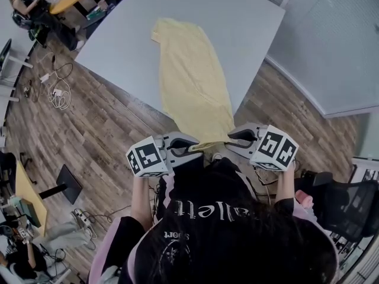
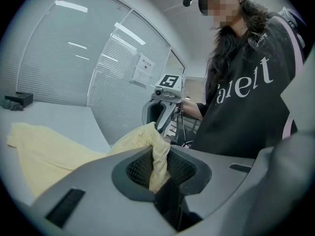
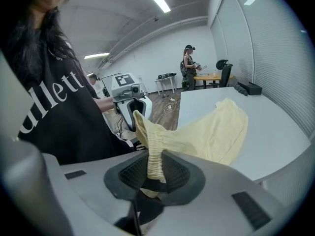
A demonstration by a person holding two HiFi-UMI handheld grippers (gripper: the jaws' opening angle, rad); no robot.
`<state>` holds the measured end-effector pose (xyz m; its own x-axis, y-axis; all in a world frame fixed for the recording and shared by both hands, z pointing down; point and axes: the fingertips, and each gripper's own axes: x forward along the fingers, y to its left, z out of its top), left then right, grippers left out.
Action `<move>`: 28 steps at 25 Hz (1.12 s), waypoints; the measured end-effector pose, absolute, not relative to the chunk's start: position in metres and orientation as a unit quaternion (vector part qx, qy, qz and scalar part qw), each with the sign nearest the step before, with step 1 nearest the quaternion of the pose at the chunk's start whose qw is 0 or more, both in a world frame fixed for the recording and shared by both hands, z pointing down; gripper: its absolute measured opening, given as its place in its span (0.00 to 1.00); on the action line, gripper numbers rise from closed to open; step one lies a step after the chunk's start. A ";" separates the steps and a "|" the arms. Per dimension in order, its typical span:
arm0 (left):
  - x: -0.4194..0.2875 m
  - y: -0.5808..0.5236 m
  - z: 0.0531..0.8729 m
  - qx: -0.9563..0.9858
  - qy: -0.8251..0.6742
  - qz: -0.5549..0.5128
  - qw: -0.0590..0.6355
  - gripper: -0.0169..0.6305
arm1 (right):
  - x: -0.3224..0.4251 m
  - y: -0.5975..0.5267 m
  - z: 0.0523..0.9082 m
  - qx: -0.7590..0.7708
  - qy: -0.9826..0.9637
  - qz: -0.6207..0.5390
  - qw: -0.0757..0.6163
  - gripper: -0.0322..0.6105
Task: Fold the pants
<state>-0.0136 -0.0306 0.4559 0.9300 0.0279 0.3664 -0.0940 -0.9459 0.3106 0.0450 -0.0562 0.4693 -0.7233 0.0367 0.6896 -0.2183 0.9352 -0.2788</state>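
Two grippers held the near end of the pants, one at each corner. The pants were pale yellow and lay lengthwise on the grey table. Their far end was flat on the top. Their near end was raised past the table's edge, toward the operator.

The left gripper was at the left corner. In the left gripper view its fingers were clamped on a bunched fold of the yellow cloth, which rose between the ribbed pads.

The right gripper was at the right corner. In the right gripper view its fingers were closed on a gathered, ribbed band of the same cloth.

Both grippers were near each other, just in front of the operator's black top. They were off the table and over the wooden floor, with a short span of cloth between them.

Cables lay on the floor to the left of the table. A second person stood by a far desk in the right gripper view.
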 end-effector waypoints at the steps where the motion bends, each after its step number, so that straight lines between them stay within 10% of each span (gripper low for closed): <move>1: -0.014 -0.036 0.455 0.970 -0.021 0.186 0.158 0.15 | 0.045 -0.062 0.467 0.053 -0.913 0.168 0.369 0.18; 28: -0.109 -0.360 0.472 0.941 -0.156 0.299 -0.008 0.15 | -0.046 -0.398 0.478 0.174 -0.908 0.085 0.371 0.18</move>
